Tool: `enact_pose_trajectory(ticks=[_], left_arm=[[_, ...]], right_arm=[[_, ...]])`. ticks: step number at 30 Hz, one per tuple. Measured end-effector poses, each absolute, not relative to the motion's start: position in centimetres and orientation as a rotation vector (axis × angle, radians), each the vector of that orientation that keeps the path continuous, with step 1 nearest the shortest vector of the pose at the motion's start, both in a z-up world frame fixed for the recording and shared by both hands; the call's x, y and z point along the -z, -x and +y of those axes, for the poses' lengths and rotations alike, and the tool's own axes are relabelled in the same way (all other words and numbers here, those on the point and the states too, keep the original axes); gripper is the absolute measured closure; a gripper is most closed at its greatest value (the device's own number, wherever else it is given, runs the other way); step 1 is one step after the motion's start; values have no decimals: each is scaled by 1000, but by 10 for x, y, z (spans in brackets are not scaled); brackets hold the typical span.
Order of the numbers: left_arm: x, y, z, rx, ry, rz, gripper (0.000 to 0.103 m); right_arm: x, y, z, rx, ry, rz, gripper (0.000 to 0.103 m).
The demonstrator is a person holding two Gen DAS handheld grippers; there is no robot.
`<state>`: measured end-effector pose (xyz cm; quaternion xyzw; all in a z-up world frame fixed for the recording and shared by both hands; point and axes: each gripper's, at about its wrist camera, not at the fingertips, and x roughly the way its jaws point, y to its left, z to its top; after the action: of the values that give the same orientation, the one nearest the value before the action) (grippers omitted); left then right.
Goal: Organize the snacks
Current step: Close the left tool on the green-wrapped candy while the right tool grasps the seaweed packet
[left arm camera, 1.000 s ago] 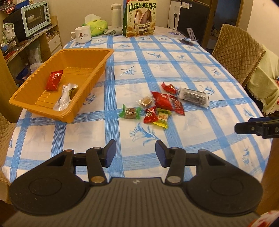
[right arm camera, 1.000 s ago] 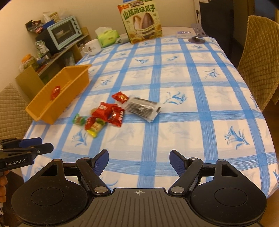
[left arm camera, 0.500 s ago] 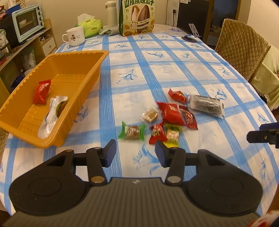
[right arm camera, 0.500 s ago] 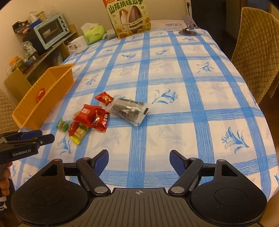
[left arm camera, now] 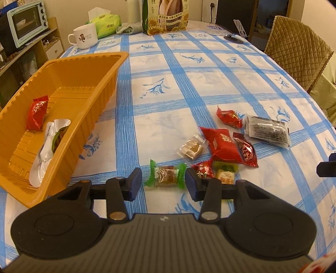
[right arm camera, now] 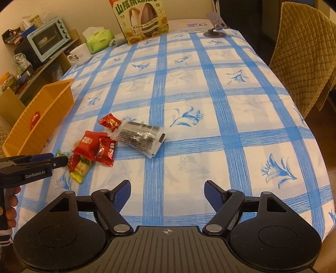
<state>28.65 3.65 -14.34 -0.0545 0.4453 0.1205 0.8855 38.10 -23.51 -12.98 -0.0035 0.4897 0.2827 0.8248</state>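
Observation:
A green-wrapped candy lies on the checked tablecloth between the fingers of my left gripper. Its jaws are closing, with a small gap still showing on each side of the wrapper. Just right of it lies the snack pile: a small red candy, a yellow-green one, a big red packet, a clear tan one and a dark clear packet. The orange tray at the left holds a red packet and a silver wrapper. My right gripper hangs open over bare cloth.
At the table's far end stand a white mug, a green tissue pack and a large sunflower-seed bag. A quilted chair stands on the right. A shelf with a toaster oven is at the left.
My left gripper has come forward and down to the pile, so the green candy now sits between its fingers, and the jaws have narrowed slightly. The right gripper crept forward a little.

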Motion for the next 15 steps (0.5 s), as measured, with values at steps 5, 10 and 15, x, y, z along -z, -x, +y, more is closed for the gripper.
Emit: enact_pose_trajectory(ticks=[5, 10, 15], left_arm=[[147, -289, 39, -233, 127, 934, 68], [147, -287, 40, -221, 141, 922, 77], [145, -284, 40, -213, 143, 925, 80]], right_arm=[[132, -385, -234, -590, 9, 1046, 26], [134, -391, -230, -597, 19, 1040, 26], [136, -396, -224, -626, 51, 1017, 26]])
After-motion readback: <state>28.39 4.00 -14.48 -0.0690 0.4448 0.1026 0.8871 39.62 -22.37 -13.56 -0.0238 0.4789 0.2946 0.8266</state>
